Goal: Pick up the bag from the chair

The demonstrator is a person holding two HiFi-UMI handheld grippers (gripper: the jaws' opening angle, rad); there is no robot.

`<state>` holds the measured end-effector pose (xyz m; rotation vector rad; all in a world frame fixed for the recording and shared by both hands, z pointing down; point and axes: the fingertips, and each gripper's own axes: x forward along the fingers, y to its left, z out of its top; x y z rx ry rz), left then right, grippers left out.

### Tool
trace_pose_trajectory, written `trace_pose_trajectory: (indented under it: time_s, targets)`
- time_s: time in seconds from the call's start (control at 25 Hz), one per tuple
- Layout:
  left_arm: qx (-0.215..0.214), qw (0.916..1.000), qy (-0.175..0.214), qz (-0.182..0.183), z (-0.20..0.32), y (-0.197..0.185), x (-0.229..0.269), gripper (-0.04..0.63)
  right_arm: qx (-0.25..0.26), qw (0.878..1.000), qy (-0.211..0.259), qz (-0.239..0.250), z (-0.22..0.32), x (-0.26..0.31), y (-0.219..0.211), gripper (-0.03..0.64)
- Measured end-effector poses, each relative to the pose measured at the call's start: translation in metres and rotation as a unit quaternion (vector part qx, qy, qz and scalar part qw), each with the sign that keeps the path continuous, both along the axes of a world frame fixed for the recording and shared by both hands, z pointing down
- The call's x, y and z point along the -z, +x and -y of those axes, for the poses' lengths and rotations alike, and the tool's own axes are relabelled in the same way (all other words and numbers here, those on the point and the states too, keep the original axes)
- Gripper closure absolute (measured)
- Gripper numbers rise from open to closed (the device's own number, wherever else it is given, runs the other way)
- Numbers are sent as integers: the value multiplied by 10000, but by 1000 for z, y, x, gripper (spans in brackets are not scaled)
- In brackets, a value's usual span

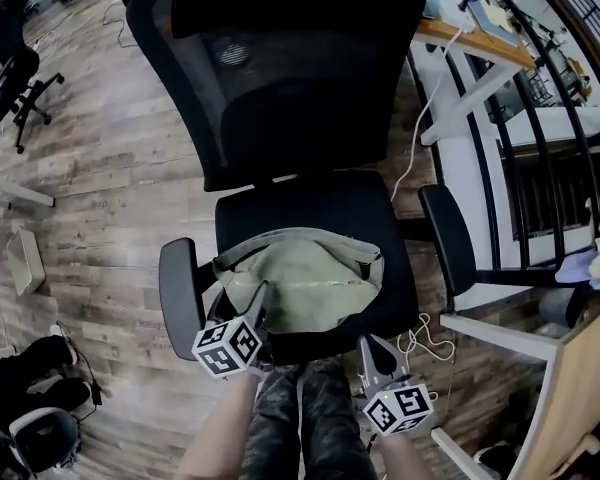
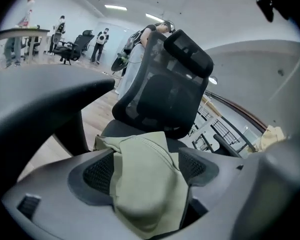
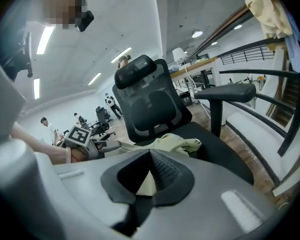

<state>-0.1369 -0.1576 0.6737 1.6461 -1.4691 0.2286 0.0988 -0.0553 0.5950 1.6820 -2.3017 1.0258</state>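
Note the bag [image 1: 300,283]: pale green cloth, slumped on the front half of the chair seat [image 1: 320,200], well short of the backrest. Record the left claw [image 1: 261,303] as clamped on a fold at the bag's near left edge, cloth filling the gap between its pads [image 2: 97,171]. Record the right claw [image 1: 371,352] as closed, tips met, just beside the bag's near right edge; pale sliver behind the tips, held or not, impossible to tell. Judged advisable: open the right claw and take the opposite rim before raising, since limp cloth gripped on one side is likely to sag and drag; lift slowly, straight up, clear of both armrests [image 1: 177,283]. Beyond: worn wood-plank floor [image 1: 100,178], white cable [image 1: 417,133] hanging from the counter [image 1: 475,36], black railing [image 1: 510,158], spare office chairs [image 1: 10,73], people [image 2: 102,36] standing far off.
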Motion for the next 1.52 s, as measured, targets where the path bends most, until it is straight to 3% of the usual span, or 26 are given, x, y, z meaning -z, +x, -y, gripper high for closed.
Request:
trace_pose_trajectory:
  time_s: [0.08, 0.16, 0.2, 0.24, 0.36, 0.52, 0.64, 0.84, 1.0, 1.08, 1.32, 1.52]
  targets:
    - [-25, 9997, 133, -197, 5, -4, -1, 198, -98, 9997, -164, 181, 6, -11, 3, 607]
    - [-18, 9990, 307, -322, 7, -4, 2, 217, -210, 9985, -270, 425, 13, -17, 8, 518]
    - [-4, 9987, 388, -338, 8, -4, 5, 274, -295, 9975, -299, 561, 17, -19, 11, 518]
    - [5, 9984, 458, -328, 8, -3, 7, 291, -395, 9962, -328, 705, 21, -21, 13, 517]
    - [-41, 9977, 657, -187, 5, 1, 15, 377, -763, 9883, -485, 1232, 34, -32, 20, 448]
    - [-259, 9959, 872, -11, -1, 11, 24, 515, -1194, 9664, -635, 2184, 52, -40, 22, 388]
    - [-305, 9952, 921, -103, -1, 15, 28, 535, -1396, 9545, -627, 2559, 66, -42, 22, 371]
    - [-306, 9950, 944, -120, -3, 15, 28, 538, -1865, 9420, -776, 2682, 81, -57, 38, 328]
    - [-324, 9950, 943, -110, -7, 17, 29, 538, -1818, 9286, -1047, 3060, 91, -68, 32, 328]
    - [-341, 9948, 952, -107, -8, 19, 29, 538, -1708, 9298, -1058, 3084, 97, -66, 27, 334]
    - [-332, 9949, 922, -225, -8, 23, 33, 538, -931, 9596, -729, 2554, 104, -40, 14, 475]
    - [-423, 9930, 981, -511, -4, 33, 47, 543, -459, 9627, -529, 2615, 105, -13, 2, 500]
